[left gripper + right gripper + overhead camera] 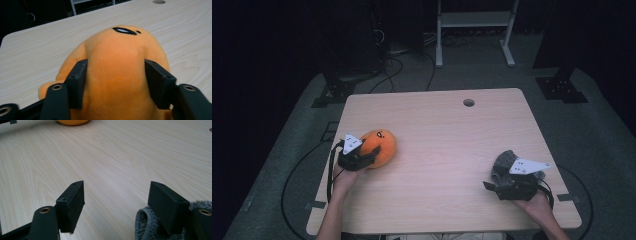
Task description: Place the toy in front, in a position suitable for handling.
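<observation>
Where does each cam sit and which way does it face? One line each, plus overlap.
High view: above the person's side, looking forward and down on the pale wooden table; forearms, left gripper, right gripper.
Left gripper view: along jaws squeezing the orange plush toy.
Right gripper view: across the table, jaws open, grey knitted cloth.
Shared: plush, table.

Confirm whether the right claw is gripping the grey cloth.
No: the right claw stands open over bare table, the grey cloth beside one jaw.

The left gripper (371, 156) is pressing its 2 jaws into something soft, forearm angling up from below; the right gripper (492, 186) is resting with jaws apart.
</observation>
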{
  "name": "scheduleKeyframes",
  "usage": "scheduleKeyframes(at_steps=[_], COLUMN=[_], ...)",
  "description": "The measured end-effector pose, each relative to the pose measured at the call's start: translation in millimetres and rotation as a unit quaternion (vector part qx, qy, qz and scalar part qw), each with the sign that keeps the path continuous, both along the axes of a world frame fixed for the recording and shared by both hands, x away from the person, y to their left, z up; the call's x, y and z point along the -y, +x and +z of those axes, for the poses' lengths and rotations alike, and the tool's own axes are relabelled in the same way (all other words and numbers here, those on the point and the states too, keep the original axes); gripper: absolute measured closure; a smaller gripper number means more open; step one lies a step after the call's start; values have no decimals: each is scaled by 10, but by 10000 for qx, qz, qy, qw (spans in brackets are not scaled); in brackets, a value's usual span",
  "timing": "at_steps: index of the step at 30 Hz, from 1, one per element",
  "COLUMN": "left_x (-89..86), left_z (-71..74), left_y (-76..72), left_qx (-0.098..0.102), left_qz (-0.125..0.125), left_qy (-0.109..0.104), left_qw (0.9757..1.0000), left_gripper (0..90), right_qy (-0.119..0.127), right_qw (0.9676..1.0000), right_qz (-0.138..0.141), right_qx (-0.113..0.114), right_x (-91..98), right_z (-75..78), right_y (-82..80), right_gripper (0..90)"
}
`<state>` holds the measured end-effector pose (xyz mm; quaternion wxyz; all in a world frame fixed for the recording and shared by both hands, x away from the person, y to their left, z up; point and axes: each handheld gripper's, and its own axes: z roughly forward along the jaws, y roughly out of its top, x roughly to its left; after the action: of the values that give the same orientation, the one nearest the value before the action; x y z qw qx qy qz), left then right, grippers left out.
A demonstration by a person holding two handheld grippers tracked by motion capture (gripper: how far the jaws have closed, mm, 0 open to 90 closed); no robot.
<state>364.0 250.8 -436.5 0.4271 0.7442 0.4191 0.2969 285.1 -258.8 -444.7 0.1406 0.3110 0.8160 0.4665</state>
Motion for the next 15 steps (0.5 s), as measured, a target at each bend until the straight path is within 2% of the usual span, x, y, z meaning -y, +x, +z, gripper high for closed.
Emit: scheduleKeyframes(at_steps=[7, 12, 15], left_x=[-23, -45, -75], left_z=[25, 48, 79], left_y=[-6, -23, -41], left_qx=[90, 180, 249], left_qz=[68, 184, 205], left_qy=[-138, -262, -448], left_qw=[9998, 9993, 9985], left_gripper=[511, 535, 538], right_qy=[5, 25, 15], right_qw=[10000, 10000, 10000], right_qz=[-1, -9, -13], right_qx=[7, 1, 24], right_x=[3, 9, 14], right_z=[2, 1, 4], right_y=[-1, 2, -1], right_gripper=[284, 284, 284])
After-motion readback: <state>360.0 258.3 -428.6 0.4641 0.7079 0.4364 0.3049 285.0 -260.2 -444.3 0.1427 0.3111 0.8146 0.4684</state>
